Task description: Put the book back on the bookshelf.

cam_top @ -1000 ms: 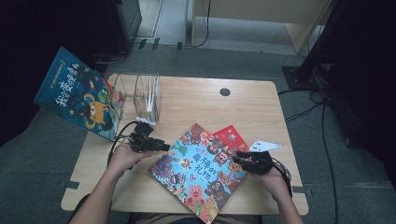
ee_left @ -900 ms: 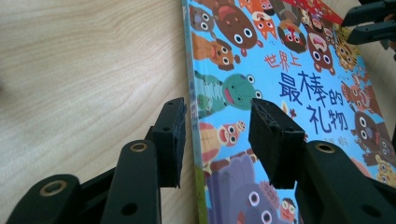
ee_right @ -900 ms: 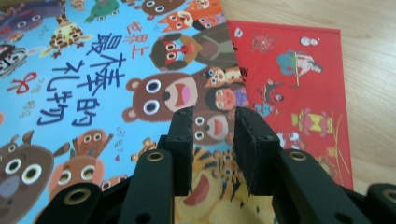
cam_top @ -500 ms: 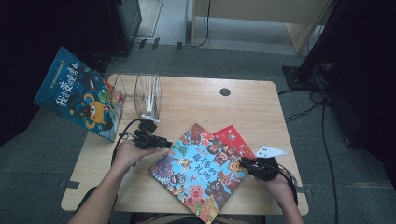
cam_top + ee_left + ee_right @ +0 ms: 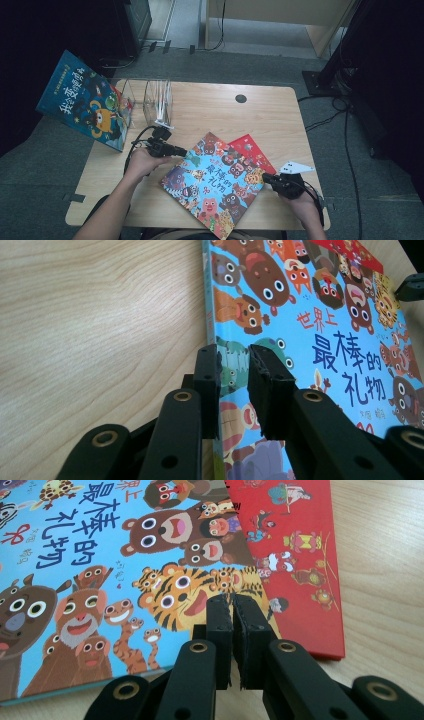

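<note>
Seemingly stiff, light and glossy, the blue hardcover animal picture book (image 5: 216, 182) lies between both grippers, best pinched at its edges, where the left gripper (image 5: 235, 360) has been closing, slightly gapped, and the right gripper (image 5: 232, 605) is nearly together.

The blue picture book (image 5: 215, 182) hid most of the red book (image 5: 252, 152), which showed at its two o'clock corner.
</note>
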`<action>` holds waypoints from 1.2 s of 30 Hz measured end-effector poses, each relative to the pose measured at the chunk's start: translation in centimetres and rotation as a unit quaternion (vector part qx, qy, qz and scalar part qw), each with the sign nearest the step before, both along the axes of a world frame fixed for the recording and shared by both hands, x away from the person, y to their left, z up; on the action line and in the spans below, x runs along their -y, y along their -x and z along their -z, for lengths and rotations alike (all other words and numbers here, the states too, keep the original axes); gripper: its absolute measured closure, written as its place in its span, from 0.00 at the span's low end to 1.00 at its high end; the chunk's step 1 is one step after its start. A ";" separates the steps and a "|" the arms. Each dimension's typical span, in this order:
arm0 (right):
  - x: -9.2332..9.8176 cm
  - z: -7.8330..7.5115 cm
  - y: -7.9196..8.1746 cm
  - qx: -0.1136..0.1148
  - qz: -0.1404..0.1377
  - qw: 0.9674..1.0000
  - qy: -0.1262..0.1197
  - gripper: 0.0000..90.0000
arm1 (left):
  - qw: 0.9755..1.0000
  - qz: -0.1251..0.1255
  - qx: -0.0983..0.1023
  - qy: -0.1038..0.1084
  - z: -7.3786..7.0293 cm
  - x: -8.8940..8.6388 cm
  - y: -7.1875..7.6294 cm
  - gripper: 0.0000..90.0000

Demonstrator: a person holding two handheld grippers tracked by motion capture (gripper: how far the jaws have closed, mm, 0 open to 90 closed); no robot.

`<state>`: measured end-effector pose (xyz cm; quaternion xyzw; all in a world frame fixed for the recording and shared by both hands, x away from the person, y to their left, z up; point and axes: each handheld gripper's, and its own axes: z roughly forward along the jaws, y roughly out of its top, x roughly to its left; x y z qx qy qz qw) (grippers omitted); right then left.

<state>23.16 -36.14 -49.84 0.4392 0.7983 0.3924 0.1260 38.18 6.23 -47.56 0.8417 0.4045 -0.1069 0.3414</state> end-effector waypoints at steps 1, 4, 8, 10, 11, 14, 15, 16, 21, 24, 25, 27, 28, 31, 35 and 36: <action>0.1 0.0 0.1 -0.002 0.002 1.000 -0.001 0.97 | 1.000 0.000 -0.001 -0.003 0.0 0.1 0.0 0.82; 0.2 0.0 0.4 -0.002 0.003 1.000 -0.002 0.97 | 1.000 -0.008 -0.006 -0.009 0.2 0.2 -0.3 0.74; 0.3 0.0 0.6 -0.005 0.003 1.000 -0.002 0.97 | 1.000 -0.006 -0.009 -0.011 0.3 0.3 -0.5 0.74; 0.4 0.0 0.7 -0.009 0.003 1.000 0.000 0.97 | 1.000 -0.007 -0.007 -0.013 0.3 0.3 -0.5 0.73; 0.4 0.0 0.7 -0.011 0.003 1.000 0.002 0.97 | 1.000 -0.007 -0.009 -0.012 0.3 0.3 -0.5 0.73; 0.4 0.1 0.7 -0.011 0.000 1.000 0.003 0.97 | 1.000 -0.008 -0.010 -0.009 0.3 0.3 -0.5 0.70; 0.5 0.1 0.7 -0.012 0.000 1.000 0.002 0.97 | 1.000 -0.009 -0.012 -0.009 0.3 0.3 -0.5 0.67; 0.5 0.1 0.6 -0.012 -0.001 1.000 0.002 0.97 | 1.000 -0.006 -0.012 -0.007 0.4 0.3 -0.5 0.66; 0.4 0.1 0.5 -0.011 0.001 1.000 0.003 0.97 | 1.000 -0.001 -0.011 -0.009 0.4 0.3 -0.4 0.62; 0.3 0.1 0.3 -0.010 0.000 1.000 0.003 0.97 | 1.000 0.001 -0.014 -0.016 0.5 0.1 -0.3 0.61; 0.3 0.1 0.2 -0.010 -0.001 1.000 0.003 0.97 | 1.000 -0.001 -0.016 -0.014 0.5 0.1 -0.3 0.60; 0.2 0.1 0.0 -0.010 0.000 1.000 0.003 0.96 | 1.000 -0.002 -0.018 -0.012 0.6 -0.1 -0.2 0.59; 0.2 0.1 -0.1 -0.009 0.000 1.000 0.005 0.96 | 1.000 -0.002 -0.018 -0.010 0.5 -0.2 -0.1 0.59; 0.1 0.1 -0.5 -0.011 0.003 1.000 0.001 0.95 | 1.000 0.002 -0.021 0.000 0.5 -0.4 0.1 0.57; -0.2 0.1 -1.0 -0.011 0.002 1.000 0.003 0.95 | 1.000 0.011 -0.021 0.007 0.4 -0.6 0.3 0.52; -0.3 0.1 -1.1 -0.010 0.002 1.000 0.003 0.95 | 1.000 0.010 -0.022 0.008 0.4 -0.7 0.4 0.52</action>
